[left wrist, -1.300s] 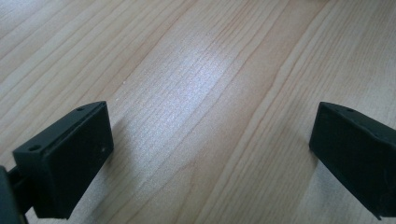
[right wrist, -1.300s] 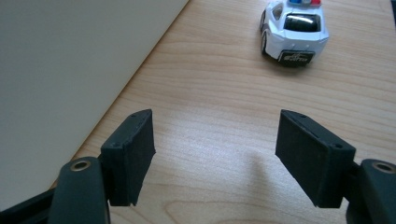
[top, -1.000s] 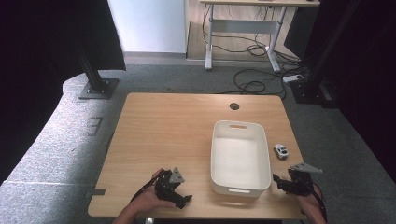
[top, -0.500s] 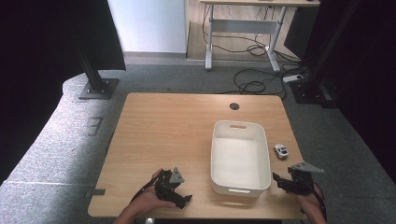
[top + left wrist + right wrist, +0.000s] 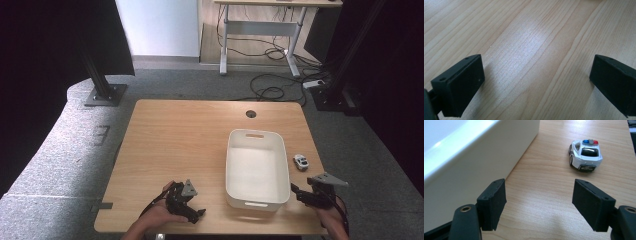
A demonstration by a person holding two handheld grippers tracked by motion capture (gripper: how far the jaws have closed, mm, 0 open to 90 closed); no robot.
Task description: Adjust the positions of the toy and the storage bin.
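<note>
A small white toy police car [image 5: 300, 161] [image 5: 585, 155] stands on the wooden table [image 5: 190, 145], just right of a white plastic tub [image 5: 257, 170] [image 5: 474, 152]. My right gripper [image 5: 303, 194] [image 5: 539, 195] is held low near the table's front right corner. It is open with nothing between its jaws, the tub's wall close on its left and the car a short way ahead. My left gripper [image 5: 192, 207] [image 5: 536, 72] rests near the front edge, left of the tub, open over bare wood.
The tub looks empty and has a handle slot at each end. A round cable hole [image 5: 251, 114] sits near the table's far edge. Beyond the table are grey floor, loose cables [image 5: 272, 92] and a desk frame.
</note>
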